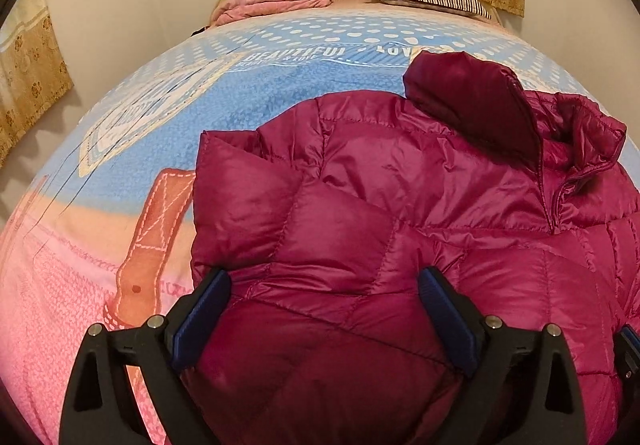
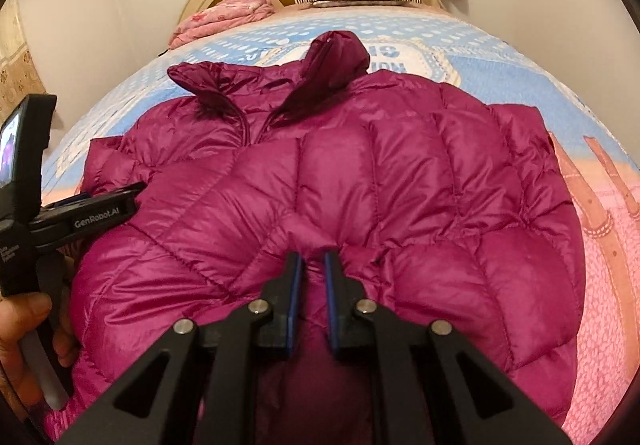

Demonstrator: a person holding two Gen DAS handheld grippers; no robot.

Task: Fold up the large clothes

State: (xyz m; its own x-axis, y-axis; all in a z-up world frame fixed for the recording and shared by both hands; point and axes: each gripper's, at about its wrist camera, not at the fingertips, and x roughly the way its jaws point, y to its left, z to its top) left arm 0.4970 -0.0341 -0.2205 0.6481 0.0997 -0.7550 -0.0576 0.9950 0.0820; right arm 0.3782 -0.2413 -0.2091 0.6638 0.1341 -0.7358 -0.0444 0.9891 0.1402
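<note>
Magenta puffer jacket (image 2: 360, 181) was spread flat on patterned bedspread (image 1: 280, 93). Left gripper (image 1: 324, 309) was held low over jacket's left part, jaws spread wide. Right gripper (image 2: 311, 265) was pinched narrowly on raised jacket fold.

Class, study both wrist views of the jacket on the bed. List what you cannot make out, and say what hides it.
1. The jacket hem: in both views, covered by the gripper bodies and cut off by the bottom edge.
2. Right gripper: the right view shows fabric bunched between the near-closed fingers; how firmly it is pinched is unclear.
3. Left gripper: the left view shows it open above the jacket; contact is unclear.
</note>
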